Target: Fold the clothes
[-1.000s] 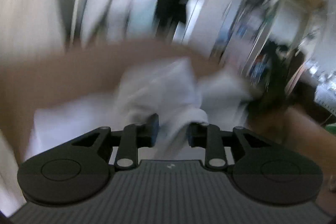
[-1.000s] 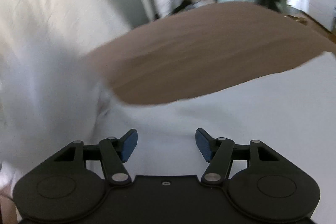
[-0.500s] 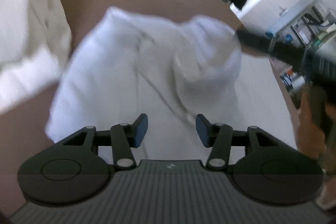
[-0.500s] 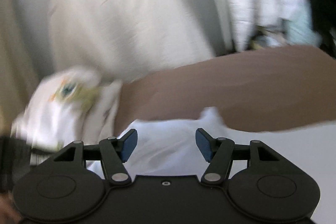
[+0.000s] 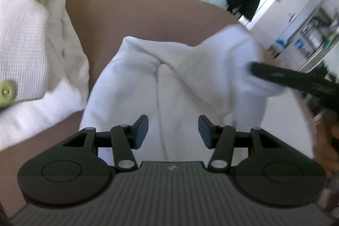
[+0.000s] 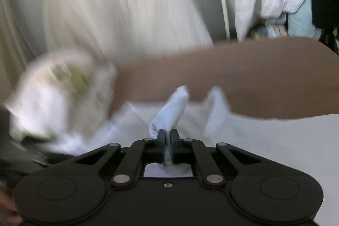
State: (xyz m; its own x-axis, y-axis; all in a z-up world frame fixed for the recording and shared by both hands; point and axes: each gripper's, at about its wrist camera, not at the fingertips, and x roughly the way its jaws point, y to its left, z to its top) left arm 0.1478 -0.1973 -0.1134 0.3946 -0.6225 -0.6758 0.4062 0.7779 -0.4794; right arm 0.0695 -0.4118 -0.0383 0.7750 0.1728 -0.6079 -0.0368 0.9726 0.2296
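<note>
Pinching a bunched tip of the white garment (image 6: 169, 113) with my right gripper (image 6: 167, 137), left one idle.

Left wrist: left gripper (image 5: 172, 130) jaws wide apart, gripping nothing, poised over soft, seamed white fabric draped on the brown surface (image 5: 148, 12); one corner is lifted, I judge for folding over. Knitted white pile (image 5: 23, 39) alongside.
Right wrist: jaws clamped tight on cloth; the blurred garment lies on that surface.
</note>
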